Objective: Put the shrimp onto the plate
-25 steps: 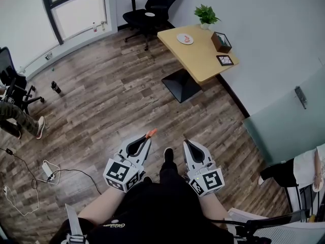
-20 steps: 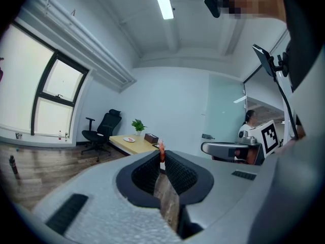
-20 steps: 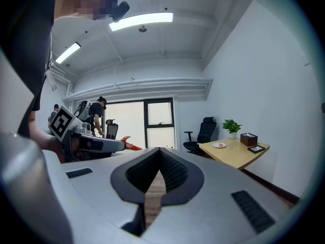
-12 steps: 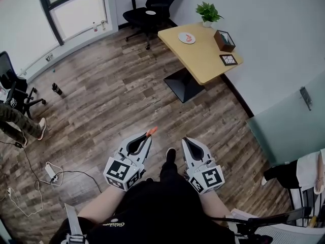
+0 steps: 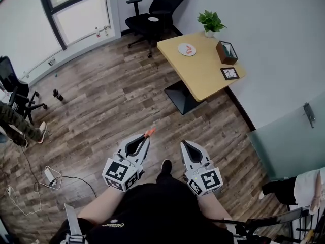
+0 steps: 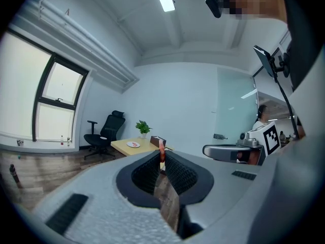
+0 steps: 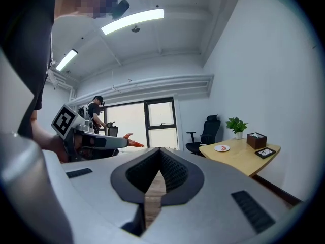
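The left gripper [image 5: 147,137] is shut tight on a small orange shrimp [image 5: 150,132]. The shrimp sticks out past the tips of the two jaws. It is up in the air over the wood floor [image 5: 106,100], close to the person's body. It is far from the table.

The right gripper [image 5: 183,144] is just beside the left one. Its jaws are pressed together, and there is nothing between them.

Across the room stands a yellow table [image 5: 205,72] next to the wall. A white plate [image 5: 181,48] sits on the table near the far end. A little orange thing [image 5: 189,49] lies in the plate. It is too small to tell what it is.

A brown box [image 5: 227,52] sits on the table by the wall. In the right gripper view something white shows at the top of the box. A green plant [image 5: 211,20] grows in a white pot [image 5: 209,33] at the far corner of the table.

A black chair [image 5: 157,9] stands behind the table. A small bottle [image 5: 57,94] stands on the floor at the left.
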Tool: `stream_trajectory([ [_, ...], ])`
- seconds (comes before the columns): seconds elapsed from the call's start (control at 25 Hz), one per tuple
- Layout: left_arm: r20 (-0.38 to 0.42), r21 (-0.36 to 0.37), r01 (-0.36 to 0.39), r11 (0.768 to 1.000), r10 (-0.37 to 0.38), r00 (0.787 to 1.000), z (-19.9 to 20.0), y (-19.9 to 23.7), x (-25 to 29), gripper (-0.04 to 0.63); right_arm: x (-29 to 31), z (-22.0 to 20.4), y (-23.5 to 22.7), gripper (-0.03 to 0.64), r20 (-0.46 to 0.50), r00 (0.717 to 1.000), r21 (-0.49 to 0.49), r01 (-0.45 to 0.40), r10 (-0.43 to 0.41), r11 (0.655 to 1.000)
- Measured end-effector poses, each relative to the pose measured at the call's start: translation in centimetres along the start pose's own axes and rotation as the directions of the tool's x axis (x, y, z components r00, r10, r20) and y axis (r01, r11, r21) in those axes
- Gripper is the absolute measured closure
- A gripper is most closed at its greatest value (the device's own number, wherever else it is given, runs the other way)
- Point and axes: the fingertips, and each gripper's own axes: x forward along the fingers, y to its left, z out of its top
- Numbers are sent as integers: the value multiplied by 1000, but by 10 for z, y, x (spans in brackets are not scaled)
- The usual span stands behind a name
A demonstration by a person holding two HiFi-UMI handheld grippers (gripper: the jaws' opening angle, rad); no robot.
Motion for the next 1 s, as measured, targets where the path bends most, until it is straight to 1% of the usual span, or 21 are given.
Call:
stream_trajectory([
  [0.32,7,23,-26,999,26,1000,31,3,102,569,29,19,-97,614,11,1000,6,-22,22,1000],
  [0.56,12,38,-44,998,43,999,39,-2,160,569,35,17,-158,614,6,1000,12,-18,18,1000],
  [0.72,12,37,-65,997,65,998,38,-2,175,569,36,15,-180,614,11,1000,18,-17,17,1000],
  [1.0,30,32,-103,994,102,994,40,6,181,569,48,17,-189,614,20,999,6,-43,43,999],
])
